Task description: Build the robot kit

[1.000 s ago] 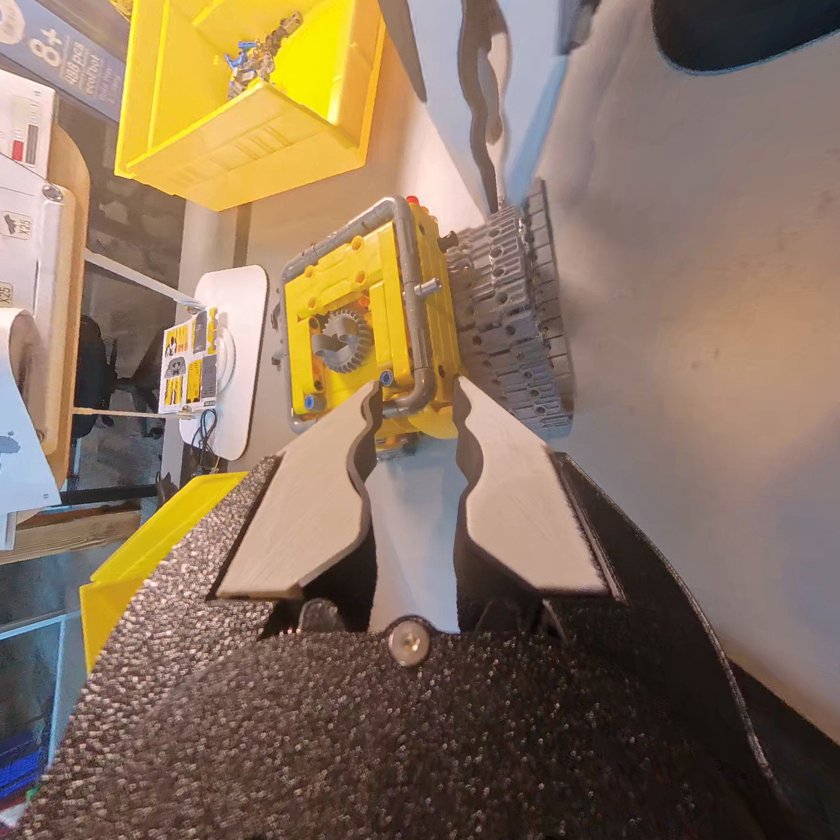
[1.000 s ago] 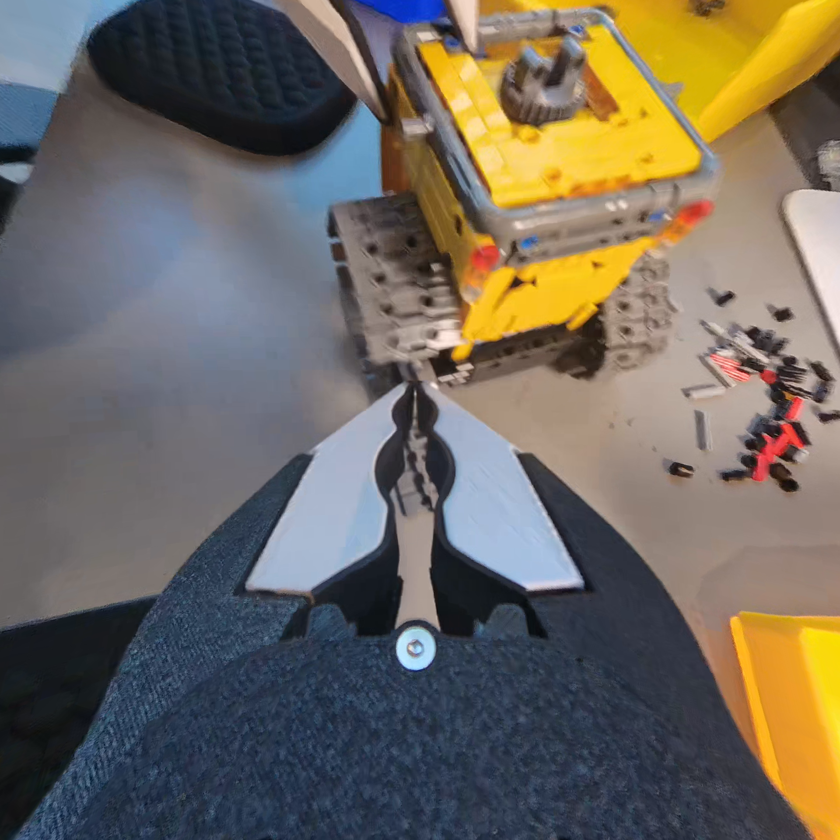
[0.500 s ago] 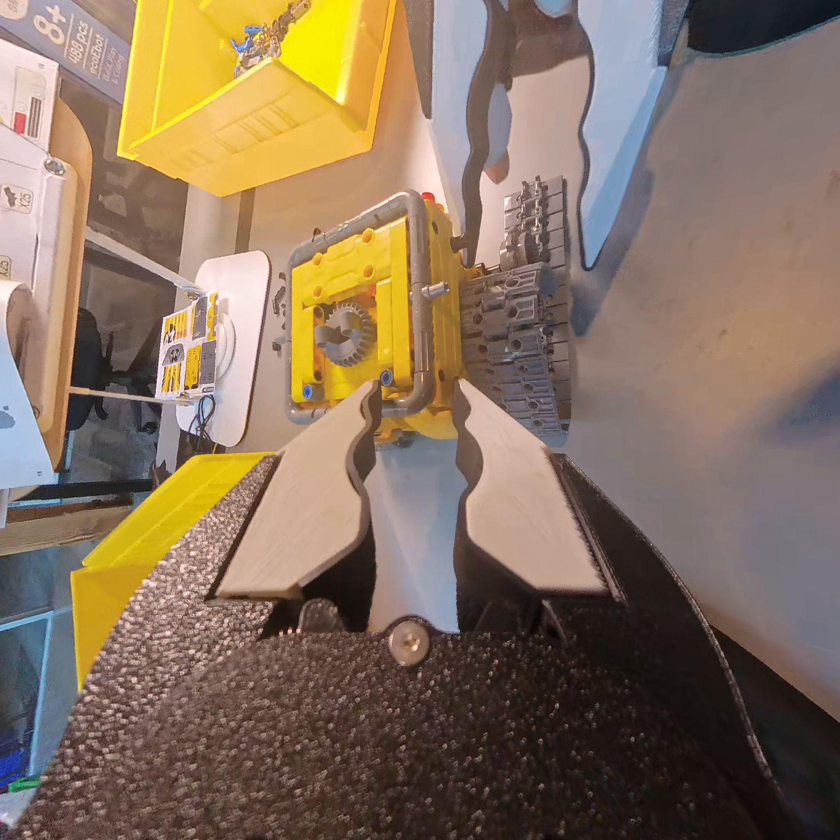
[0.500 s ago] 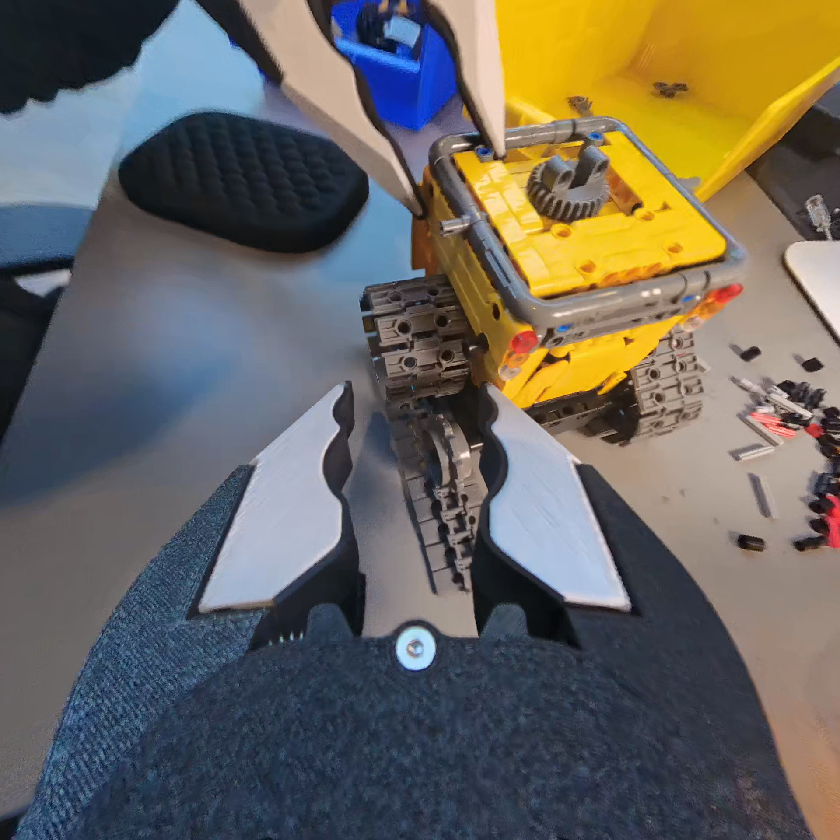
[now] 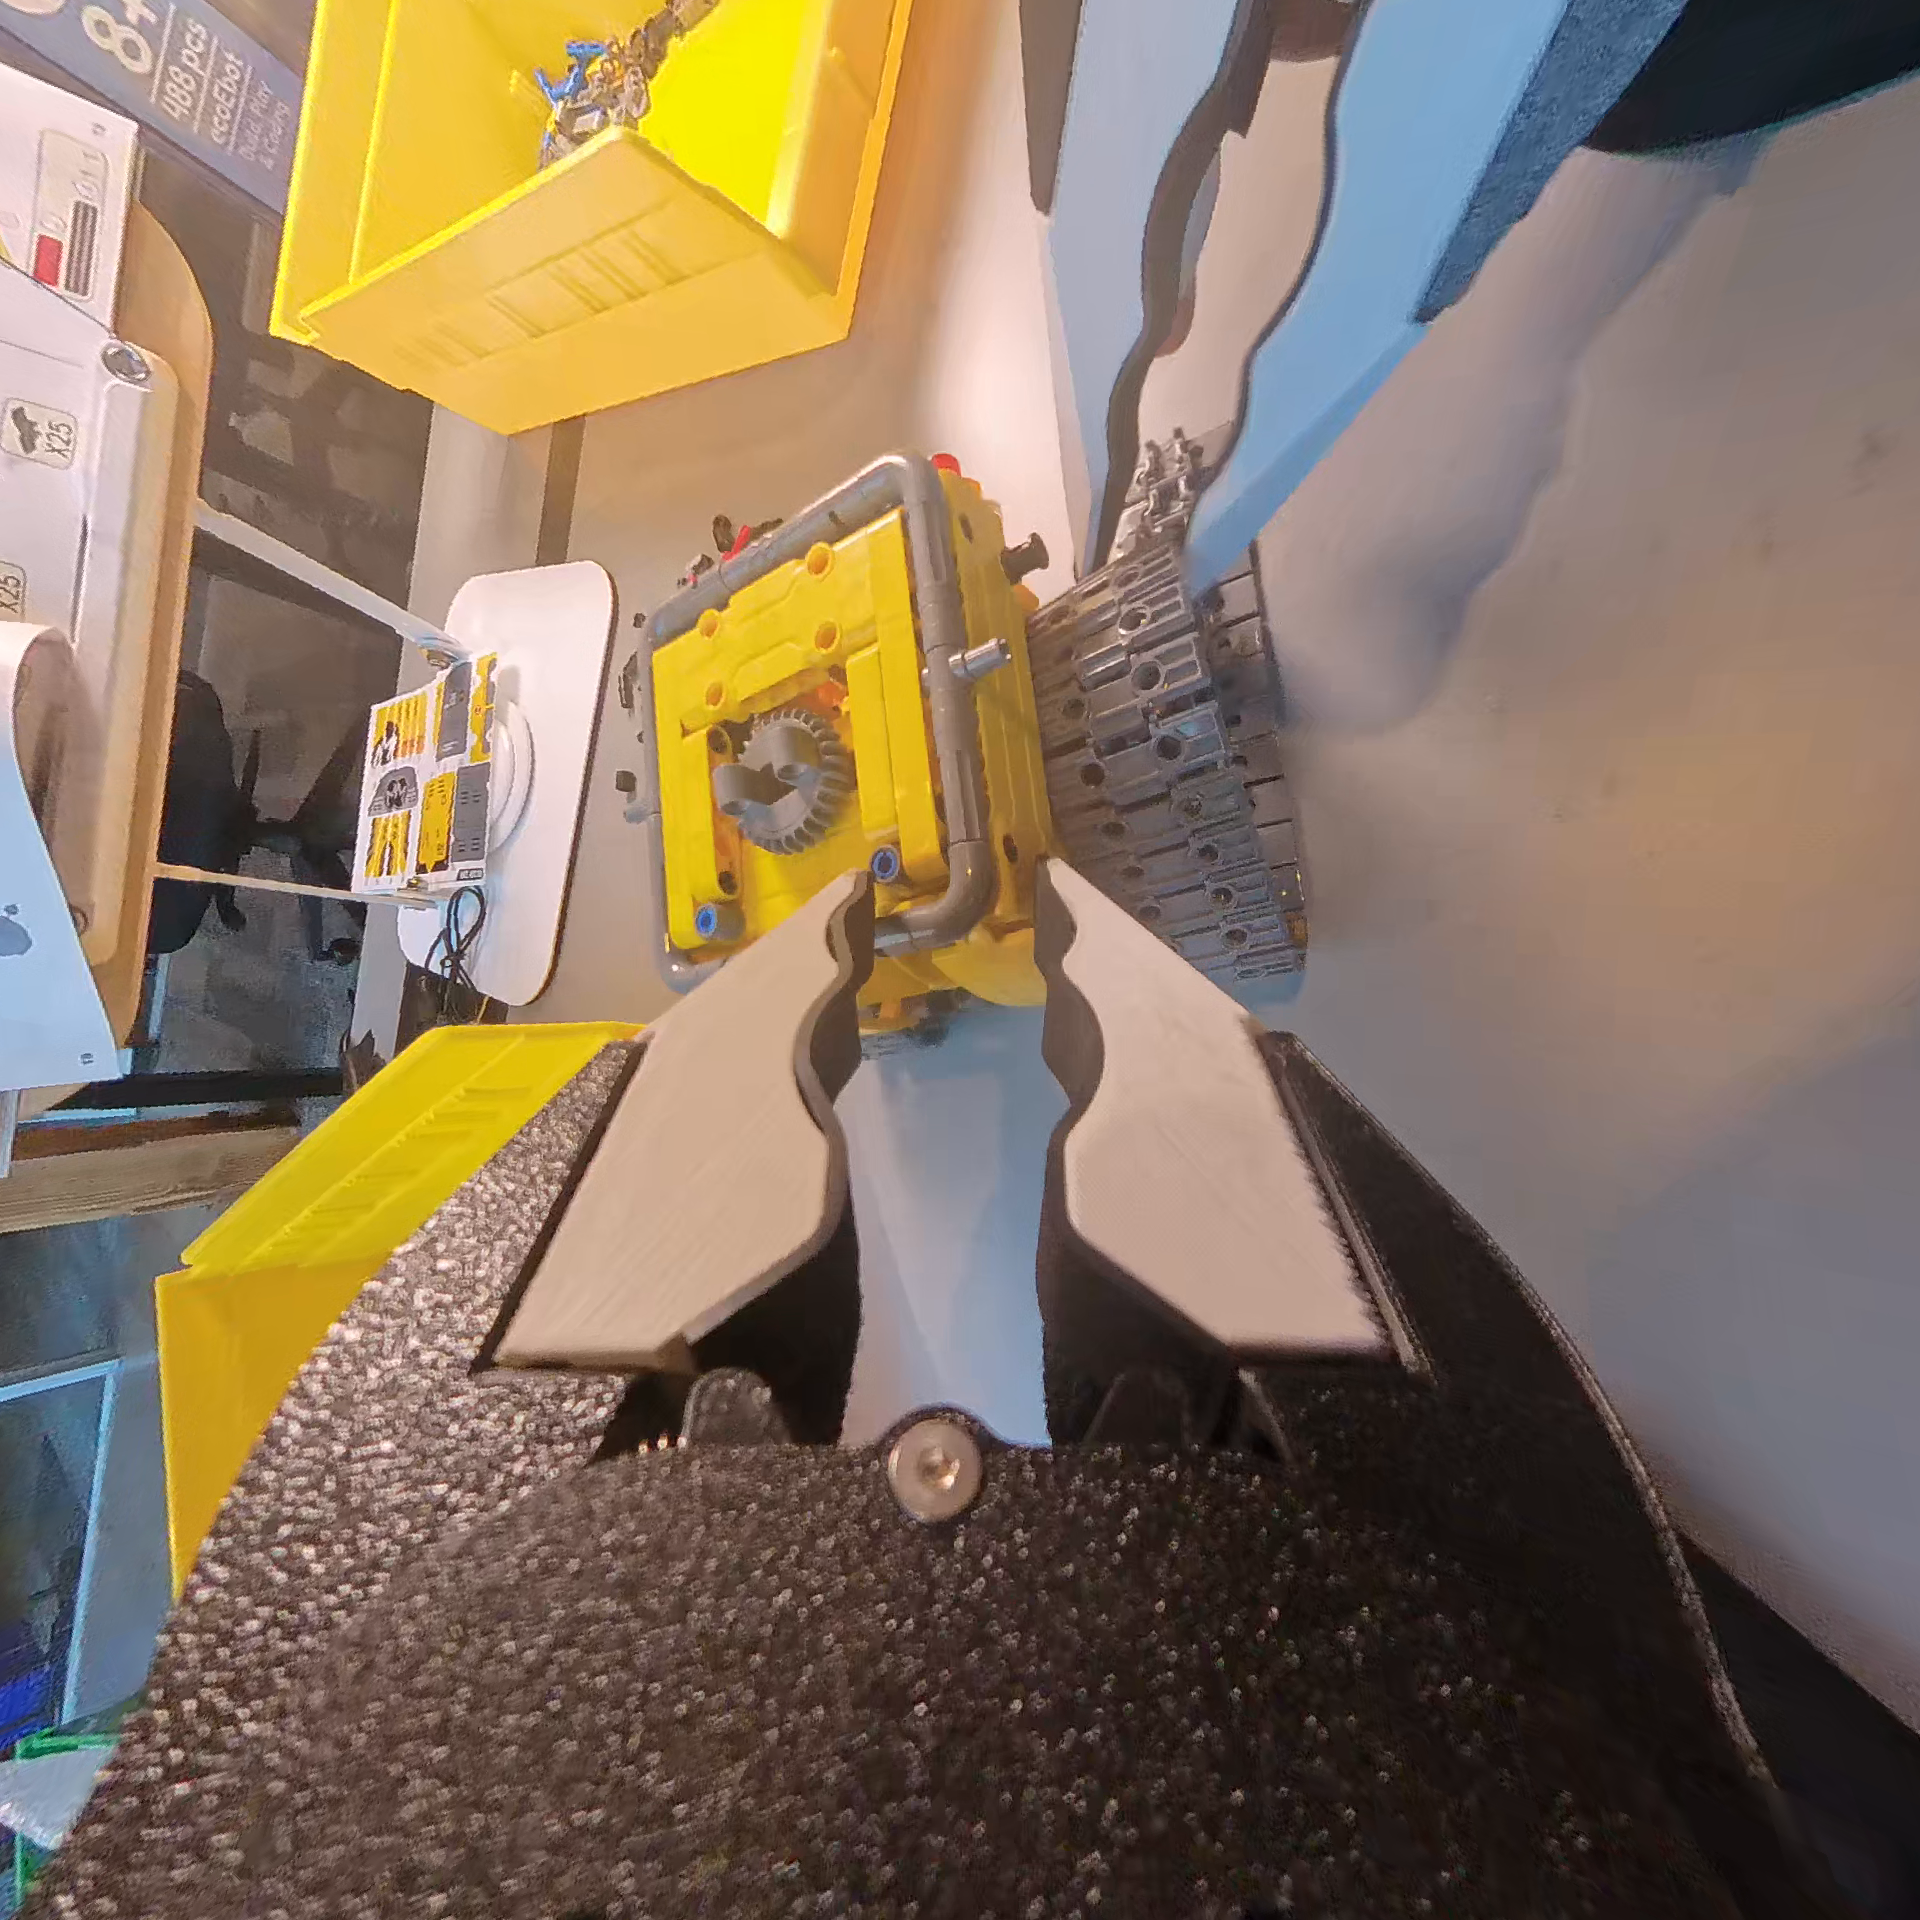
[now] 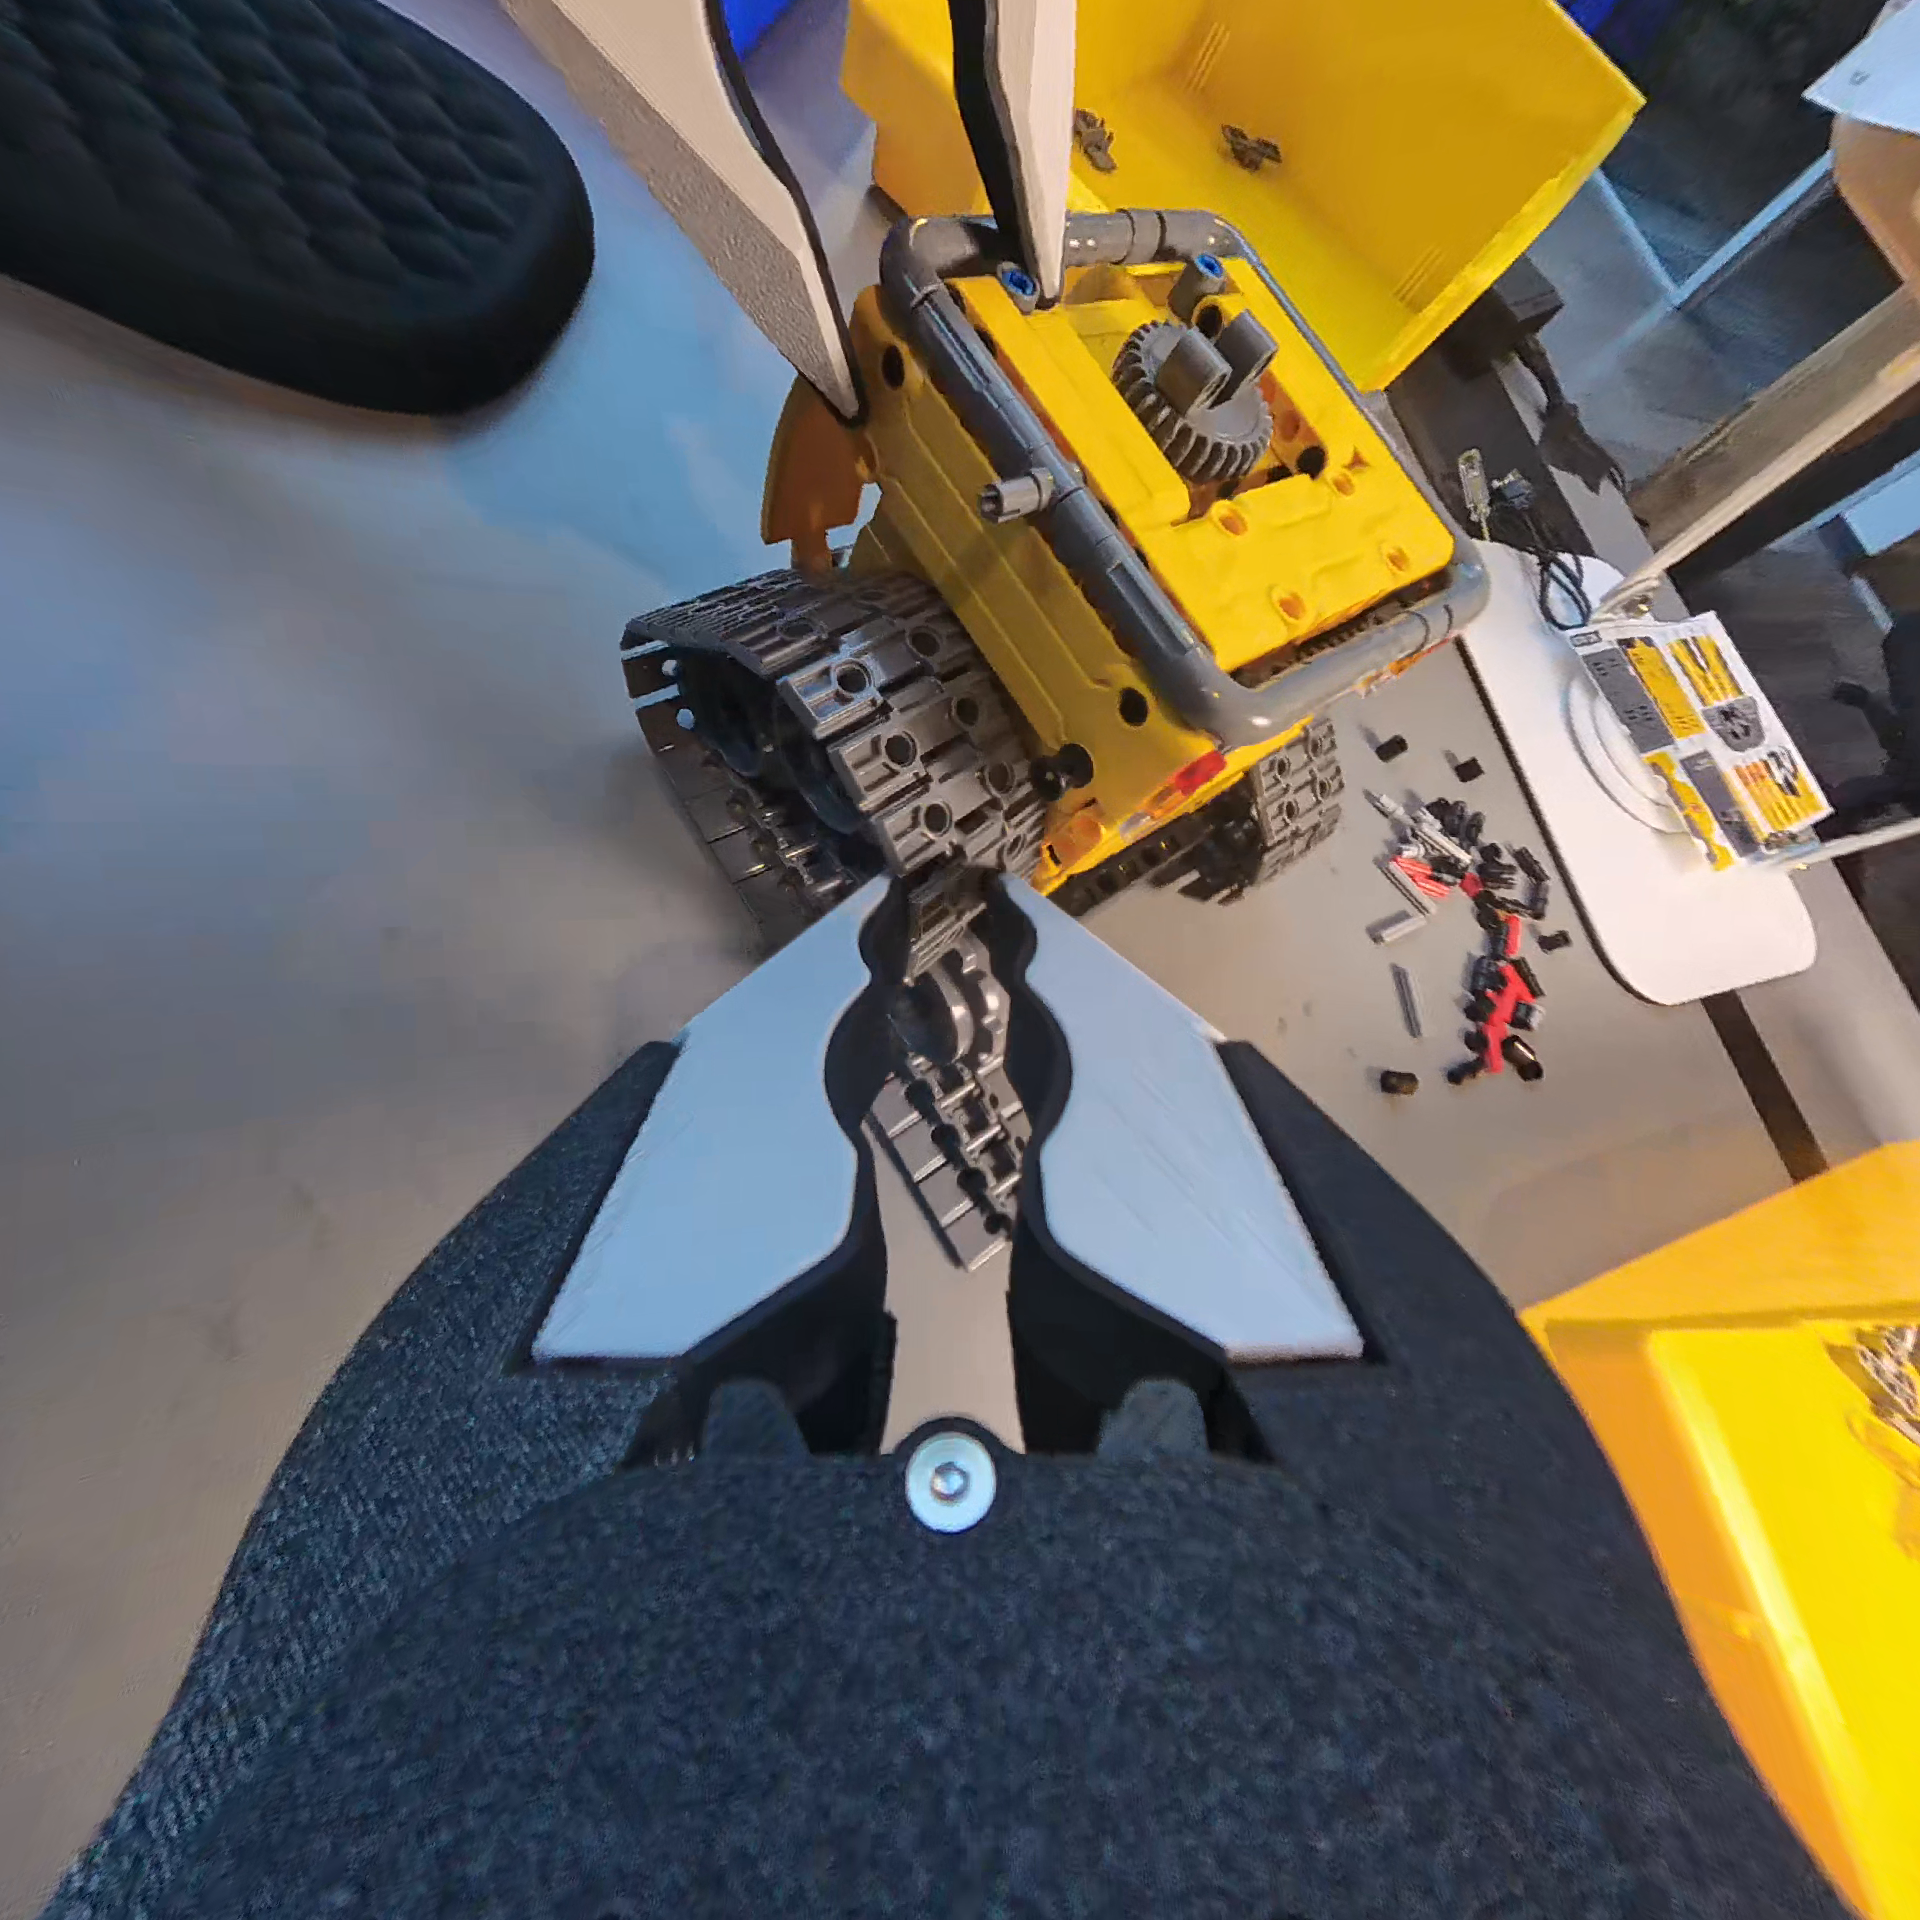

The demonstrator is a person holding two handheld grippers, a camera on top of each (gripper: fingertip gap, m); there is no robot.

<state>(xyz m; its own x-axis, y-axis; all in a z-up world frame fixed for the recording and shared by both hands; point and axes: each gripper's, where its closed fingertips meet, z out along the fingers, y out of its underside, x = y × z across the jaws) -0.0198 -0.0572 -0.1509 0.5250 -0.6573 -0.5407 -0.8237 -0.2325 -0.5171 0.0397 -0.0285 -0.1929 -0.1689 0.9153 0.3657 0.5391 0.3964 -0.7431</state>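
The left gripper point(image 5: 945, 894) squeezes a corner of the yellow brick-built toy robot body with a grey pipe rim point(image 5: 831, 748) on the grey table point(image 5: 1610, 935). The right gripper point(image 6: 945, 904) pinches a loose end of its grey linked track point(image 6: 951, 1049). Nearby are small black and red loose pieces point(image 6: 1475, 925) and a yellow plastic bin point(image 6: 1330, 135).

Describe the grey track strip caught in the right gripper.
The grey track strip is a chain of plastic links with round holes. It hangs loose off the track of the yellow brick model and runs back between the fingers of the right gripper, which is shut on it. Its free end lies near the gripper's base.
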